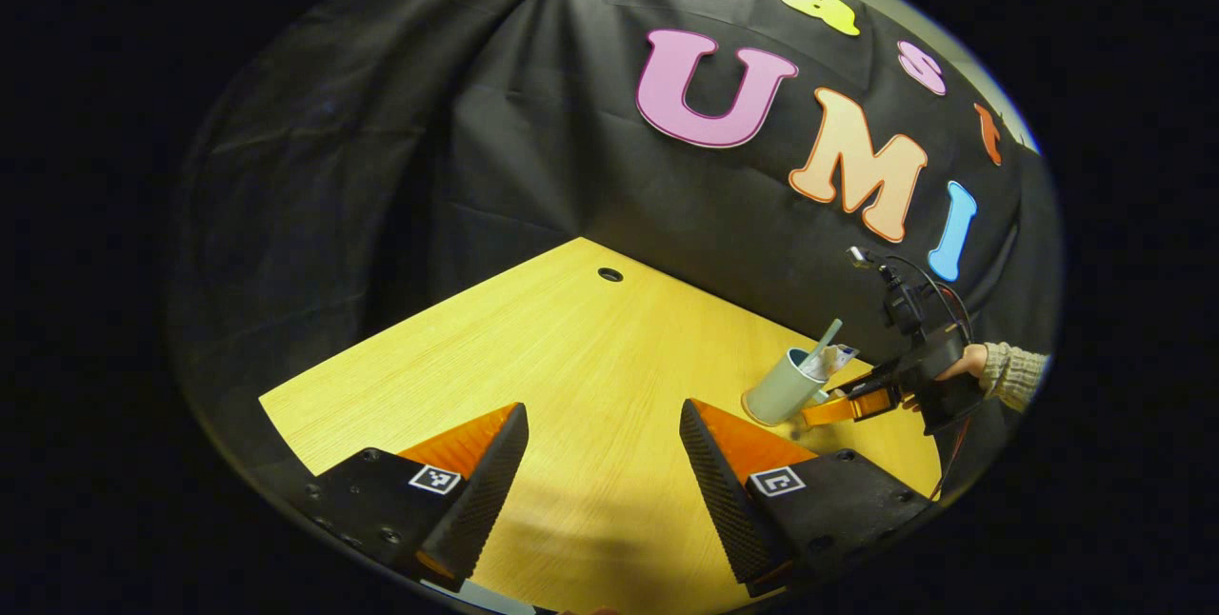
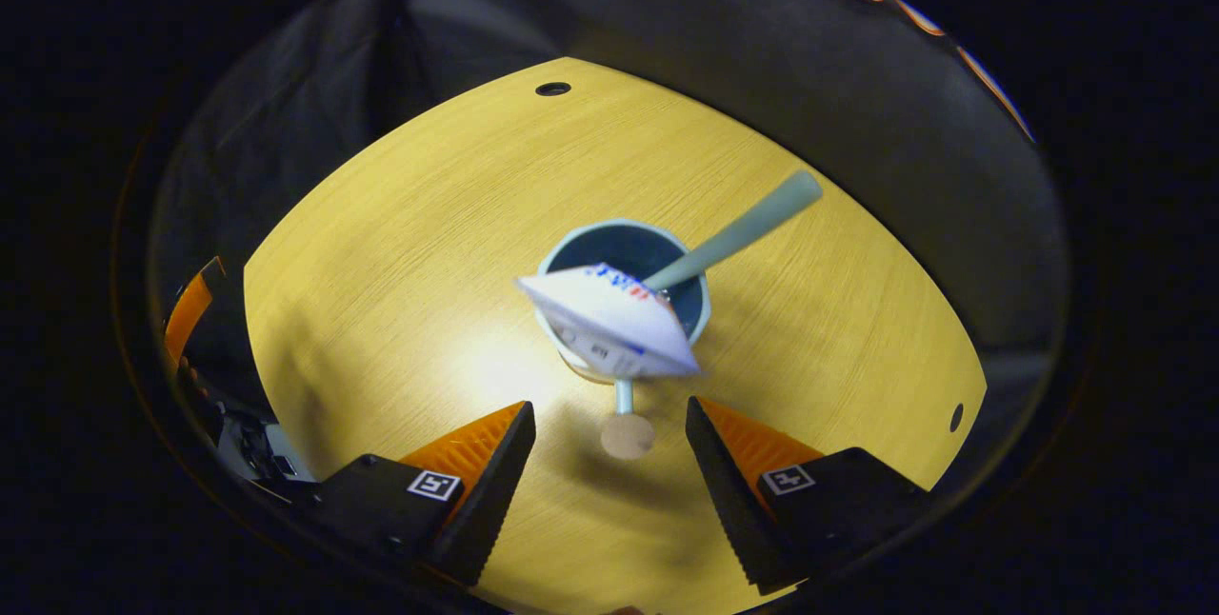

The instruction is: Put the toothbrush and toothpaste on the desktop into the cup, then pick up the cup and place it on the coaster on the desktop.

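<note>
Fingers of the left gripper [image 1: 603,463] stand spread at the bottom of the left gripper view, released, with bare wooden desktop [image 1: 571,348] between them; a small round hole [image 1: 610,274] sits near the desktop's far corner, upper centre; at the right of that frame the pale green cup [image 1: 781,390] stands on the wood with the toothbrush [image 1: 825,341] handle and the toothpaste [image 1: 838,360] end sticking out of its mouth; just right of the cup the right gripper [image 1: 838,406] reaches toward it, held by a hand [image 1: 964,364] in a knitted sleeve [image 1: 1014,375]; whether those fingers touch the cup cannot be told there.

In the right gripper view, part of the left gripper shows at the left edge; at centre the cup is seen from above, the toothpaste tube leaning out over its near rim, the toothbrush handle slanting to the upper right; the cup's handle and a small round tan disc [image 2: 628,436] lie just below it, between the right gripper's parted, unclenched fingers, which grasp nothing.
</note>
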